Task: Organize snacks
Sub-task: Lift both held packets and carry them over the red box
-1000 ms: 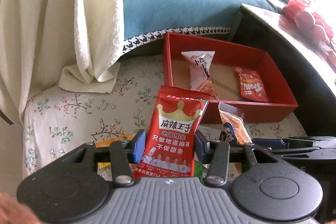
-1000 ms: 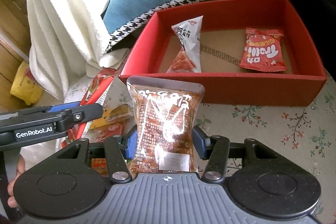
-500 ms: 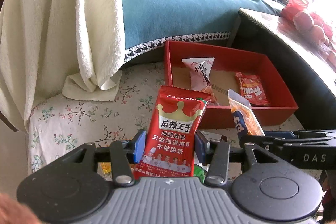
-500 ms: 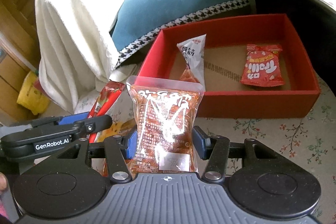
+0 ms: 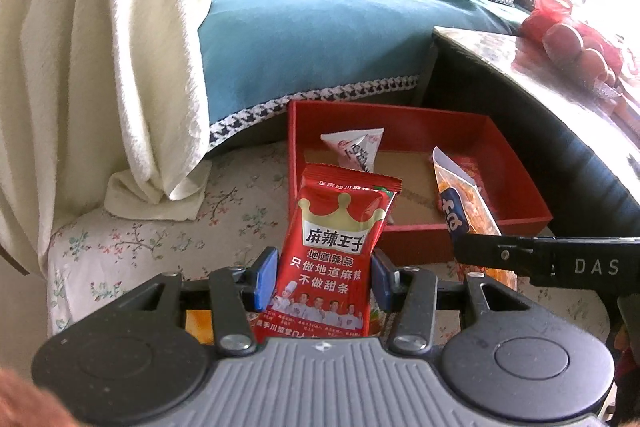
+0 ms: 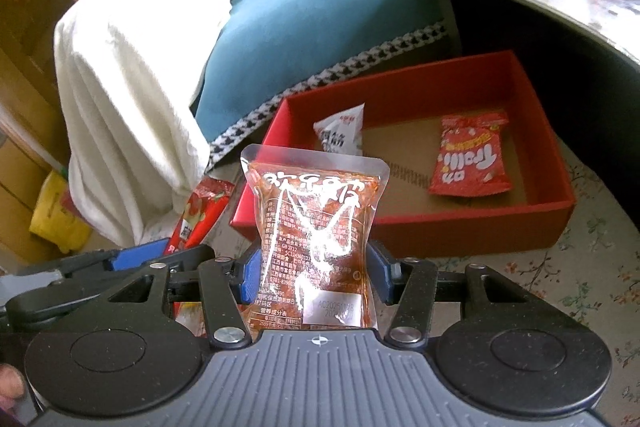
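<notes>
The left gripper [image 5: 325, 277] pinches a glossy red foil packet [image 5: 336, 255] upright; the right gripper [image 6: 313, 277] clamps a clear, crinkled pouch [image 6: 314, 247]. Beyond stands a rectangular red cardboard box [image 6: 472, 231].

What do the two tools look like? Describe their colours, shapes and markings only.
Both match: the left tool and right tool have a ribbed grey body, black linkage arms with silver screws, round black caps, and blue finger pads. White "DAS" lettering marks the right tool's side.
</notes>
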Demonstrator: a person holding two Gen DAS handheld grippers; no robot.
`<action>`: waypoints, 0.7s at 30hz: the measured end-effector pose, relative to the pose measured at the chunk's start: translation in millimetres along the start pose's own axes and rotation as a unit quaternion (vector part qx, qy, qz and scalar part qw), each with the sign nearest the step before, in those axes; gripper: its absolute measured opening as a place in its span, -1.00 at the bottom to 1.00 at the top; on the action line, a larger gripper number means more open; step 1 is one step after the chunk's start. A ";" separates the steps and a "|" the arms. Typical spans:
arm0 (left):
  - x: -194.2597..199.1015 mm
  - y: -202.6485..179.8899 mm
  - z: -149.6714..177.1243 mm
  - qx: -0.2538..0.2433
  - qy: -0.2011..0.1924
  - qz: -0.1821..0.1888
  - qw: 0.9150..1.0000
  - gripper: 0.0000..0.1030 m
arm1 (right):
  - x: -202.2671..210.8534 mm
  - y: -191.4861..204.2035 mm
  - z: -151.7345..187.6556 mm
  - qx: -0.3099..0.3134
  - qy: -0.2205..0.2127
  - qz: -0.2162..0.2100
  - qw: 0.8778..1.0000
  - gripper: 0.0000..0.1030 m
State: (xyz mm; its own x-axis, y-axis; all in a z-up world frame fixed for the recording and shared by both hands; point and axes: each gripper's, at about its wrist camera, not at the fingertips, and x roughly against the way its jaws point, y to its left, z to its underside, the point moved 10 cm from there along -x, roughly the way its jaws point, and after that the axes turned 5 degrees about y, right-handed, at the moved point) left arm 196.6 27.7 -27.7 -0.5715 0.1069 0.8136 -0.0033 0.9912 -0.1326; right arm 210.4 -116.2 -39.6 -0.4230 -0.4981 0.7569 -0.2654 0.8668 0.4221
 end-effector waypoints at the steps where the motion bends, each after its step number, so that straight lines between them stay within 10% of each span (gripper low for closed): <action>1: -0.2 -1.5 -1.3 0.000 -0.001 0.001 1.000 -0.20 | 1.0 -1.2 -1.5 -0.002 -0.003 0.000 1.000 0.18; 21: -5.7 -21.0 -24.5 -0.005 -0.019 -0.005 1.000 -0.20 | 11.6 -18.2 -26.9 -0.020 -0.037 0.011 0.999 0.18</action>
State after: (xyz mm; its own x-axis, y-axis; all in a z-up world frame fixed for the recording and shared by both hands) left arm 220.0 8.2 -15.8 -0.6025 0.0949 0.7924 -0.0010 0.9928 -0.1197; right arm 233.6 -137.2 -25.1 -0.4912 -0.4785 0.7279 -0.2215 0.8768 0.4269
